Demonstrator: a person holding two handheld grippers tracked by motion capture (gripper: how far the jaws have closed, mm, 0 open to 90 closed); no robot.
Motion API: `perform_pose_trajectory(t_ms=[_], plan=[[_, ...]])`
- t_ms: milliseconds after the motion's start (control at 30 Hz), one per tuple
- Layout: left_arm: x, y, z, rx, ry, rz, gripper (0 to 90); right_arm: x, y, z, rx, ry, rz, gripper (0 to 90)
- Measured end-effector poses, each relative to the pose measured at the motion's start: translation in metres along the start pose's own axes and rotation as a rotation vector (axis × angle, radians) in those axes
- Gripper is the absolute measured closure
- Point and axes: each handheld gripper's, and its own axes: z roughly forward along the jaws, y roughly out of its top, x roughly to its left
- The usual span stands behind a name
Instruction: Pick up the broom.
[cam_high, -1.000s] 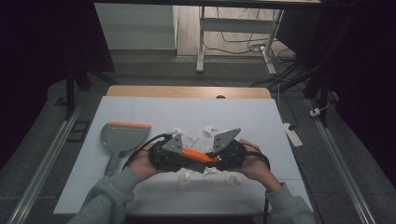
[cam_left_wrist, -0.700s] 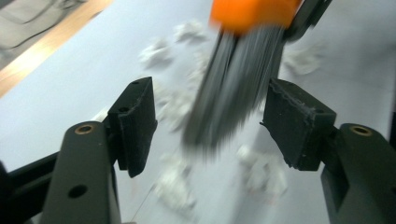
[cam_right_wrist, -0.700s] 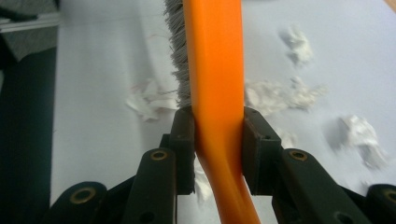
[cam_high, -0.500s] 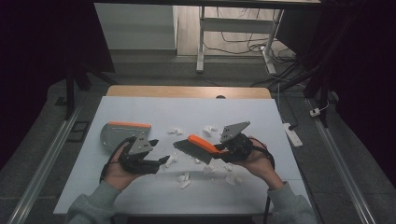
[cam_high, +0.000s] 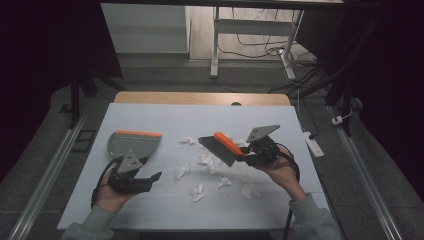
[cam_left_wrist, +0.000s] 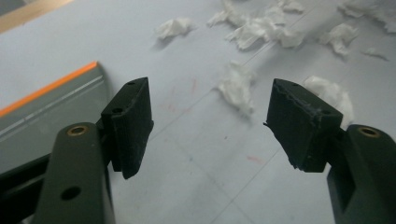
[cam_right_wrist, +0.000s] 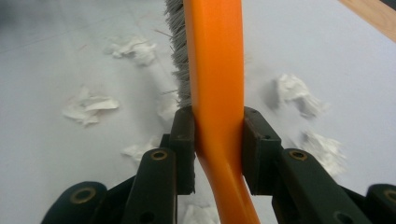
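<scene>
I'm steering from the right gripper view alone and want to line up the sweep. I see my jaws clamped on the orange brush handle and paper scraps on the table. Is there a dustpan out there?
Observer: Yes. A grey dustpan with an orange edge lies at the table's left side, beyond the left gripper.
Operator: Is the left gripper holding it?
Observer: No. In the left gripper view its jaws stand wide apart with nothing between them; they have just been opening.
Operator: Where is my brush relative to the scraps?
Observer: The high view shows the brush in the right gripper raised over the paper scraps, bristles toward the dustpan.
</scene>
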Motion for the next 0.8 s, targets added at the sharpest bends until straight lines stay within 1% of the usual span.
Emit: perform_pose_trajectory(t_ms=[33,100,200,300,367,467,633,800], plan=[[0.001,-0.004,0.0,0.004,0.003,-0.007,31.8,-0.002,-0.001,-0.001,-0.002,-0.011,0.021,68.8],[0.004,-0.011,0.0,0.01,0.009,-0.022,31.7,-0.007,-0.003,-0.003,-0.01,-0.038,0.047,68.8],[0.009,-0.019,-0.003,0.011,0.026,-0.044,31.4,-0.014,-0.007,-0.008,-0.025,-0.063,0.097,68.8],[0.012,-0.025,-0.004,0.004,0.037,-0.056,31.5,-0.019,-0.009,-0.011,-0.037,-0.077,0.122,68.8],[0.014,-0.027,-0.004,0.003,0.043,-0.059,31.5,-0.022,-0.01,-0.014,-0.042,-0.085,0.131,68.8],[0.015,-0.027,-0.002,0.002,0.039,-0.06,31.5,-0.025,-0.011,-0.016,-0.043,-0.096,0.141,68.8],[0.014,-0.028,0.001,0.0,0.045,-0.039,31.7,-0.028,-0.014,-0.018,-0.044,-0.106,0.157,68.8],[0.015,-0.029,0.003,0.01,0.036,-0.049,31.1,-0.032,-0.016,-0.021,-0.047,-0.124,0.172,68.8]])
